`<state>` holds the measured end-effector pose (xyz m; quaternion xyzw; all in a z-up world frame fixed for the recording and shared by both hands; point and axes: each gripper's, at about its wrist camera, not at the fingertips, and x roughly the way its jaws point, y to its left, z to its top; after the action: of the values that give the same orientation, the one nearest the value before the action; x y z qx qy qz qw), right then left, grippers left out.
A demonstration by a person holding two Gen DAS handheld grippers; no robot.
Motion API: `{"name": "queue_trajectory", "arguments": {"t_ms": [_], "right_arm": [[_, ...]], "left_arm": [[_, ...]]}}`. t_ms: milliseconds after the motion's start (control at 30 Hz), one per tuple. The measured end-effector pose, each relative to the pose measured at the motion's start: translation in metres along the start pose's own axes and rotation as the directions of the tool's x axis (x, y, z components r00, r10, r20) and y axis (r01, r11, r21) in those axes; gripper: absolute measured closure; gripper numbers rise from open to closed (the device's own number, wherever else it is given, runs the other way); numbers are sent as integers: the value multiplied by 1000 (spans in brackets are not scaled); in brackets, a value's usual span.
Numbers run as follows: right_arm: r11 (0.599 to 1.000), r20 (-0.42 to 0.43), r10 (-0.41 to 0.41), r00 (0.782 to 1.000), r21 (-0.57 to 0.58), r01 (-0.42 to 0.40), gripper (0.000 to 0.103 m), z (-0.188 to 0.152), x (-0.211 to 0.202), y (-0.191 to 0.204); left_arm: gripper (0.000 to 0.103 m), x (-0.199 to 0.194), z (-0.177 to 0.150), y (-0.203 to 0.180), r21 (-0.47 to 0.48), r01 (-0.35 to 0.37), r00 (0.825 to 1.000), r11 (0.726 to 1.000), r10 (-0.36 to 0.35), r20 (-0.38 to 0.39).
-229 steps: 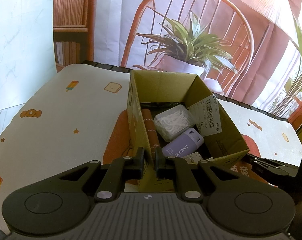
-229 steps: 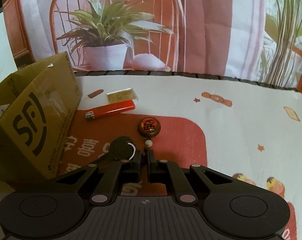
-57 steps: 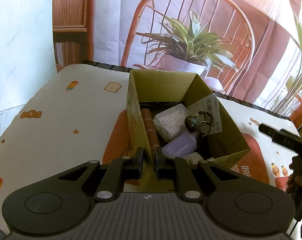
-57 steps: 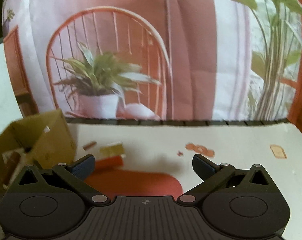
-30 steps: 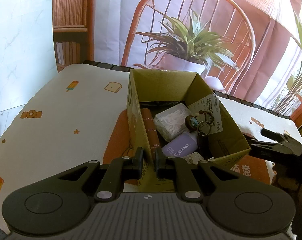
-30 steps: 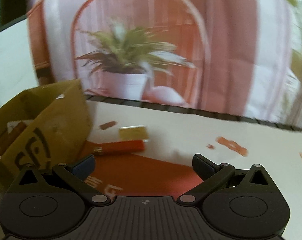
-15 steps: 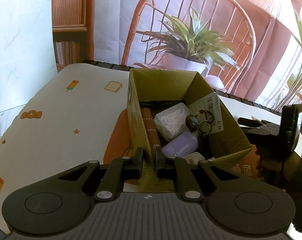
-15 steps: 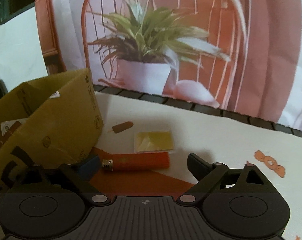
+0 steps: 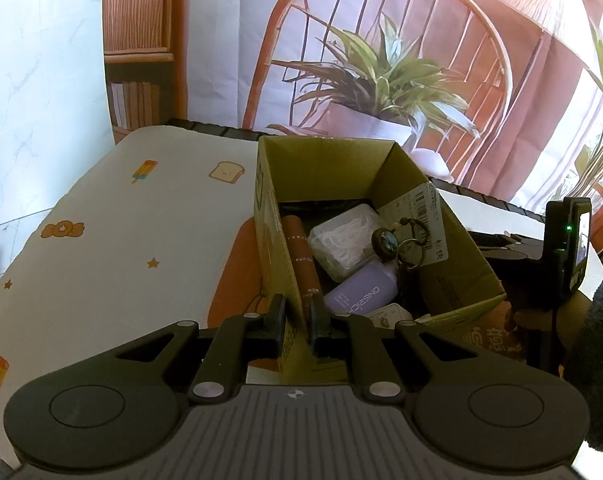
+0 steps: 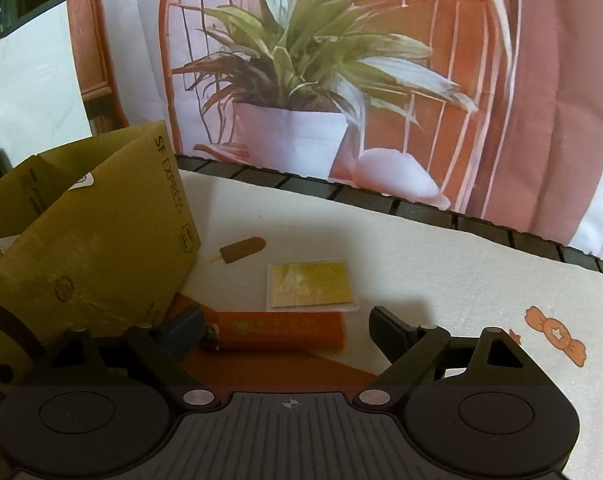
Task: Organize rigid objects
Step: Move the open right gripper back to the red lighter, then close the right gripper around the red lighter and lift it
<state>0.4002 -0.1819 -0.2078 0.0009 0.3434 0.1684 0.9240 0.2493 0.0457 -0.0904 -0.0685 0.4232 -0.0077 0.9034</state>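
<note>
The right gripper [image 10: 287,330], jaws closing, straddles the orange lighter [image 10: 277,330] on the table beside the cardboard box [image 9: 453,280] (left gripper [image 9: 297,322] pinching its near wall).

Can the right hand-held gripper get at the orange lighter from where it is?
Probably yes. The right hand-held gripper is closing with the orange lighter lying bare between its fingers; the cardboard box crowds the left finger.
</note>
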Motion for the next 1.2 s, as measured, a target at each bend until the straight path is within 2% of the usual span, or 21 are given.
{"name": "queue_trajectory", "arguments": {"t_ms": [200, 367, 433, 467, 533, 767, 833, 900, 933, 1200], "right_arm": [[1000, -5, 11, 1000, 8, -11, 16, 0, 2, -1], [1000, -3, 26, 1000, 14, -26, 28, -3, -2, 2], [1000, -8, 23, 1000, 15, -23, 29, -5, -5, 4], [999, -14, 27, 1000, 24, -27, 33, -7, -7, 4], [999, -22, -25, 999, -30, 25, 44, -9, -9, 9], [999, -54, -31, 998, -35, 29, 49, -6, -12, 10], [998, -63, -25, 998, -52, 22, 48, -5, -13, 10], [997, -59, -19, 998, -74, 14, 35, -3, -11, 10], [996, -58, -19, 998, -87, 14, 23, -3, -10, 11], [982, -36, -27, 999, -185, 20, 23, 4, 0, 17]], "left_arm": [[91, 1, 0, -1, 0, -3, 1000, 1000, 3, -4], [90, 1, 0, -2, 5, -3, 1000, 1000, 3, -5], [90, 1, 0, -2, 5, -3, 1000, 1000, 3, -6], [90, 1, 0, -1, 5, -2, 1000, 1000, 2, -7], [90, 2, 1, -2, 6, -3, 1000, 1000, 3, -7], [90, 2, 2, -4, 3, -1, 1000, 1000, 1, -9], [90, 3, 3, -5, 6, -3, 1000, 1000, 3, -8], [90, 3, 3, -6, 10, -5, 1000, 1000, 5, -9], [90, 3, 3, -6, 9, -5, 1000, 1000, 5, -9], [90, 3, 3, -3, 9, -6, 1000, 1000, 6, -12]]}}
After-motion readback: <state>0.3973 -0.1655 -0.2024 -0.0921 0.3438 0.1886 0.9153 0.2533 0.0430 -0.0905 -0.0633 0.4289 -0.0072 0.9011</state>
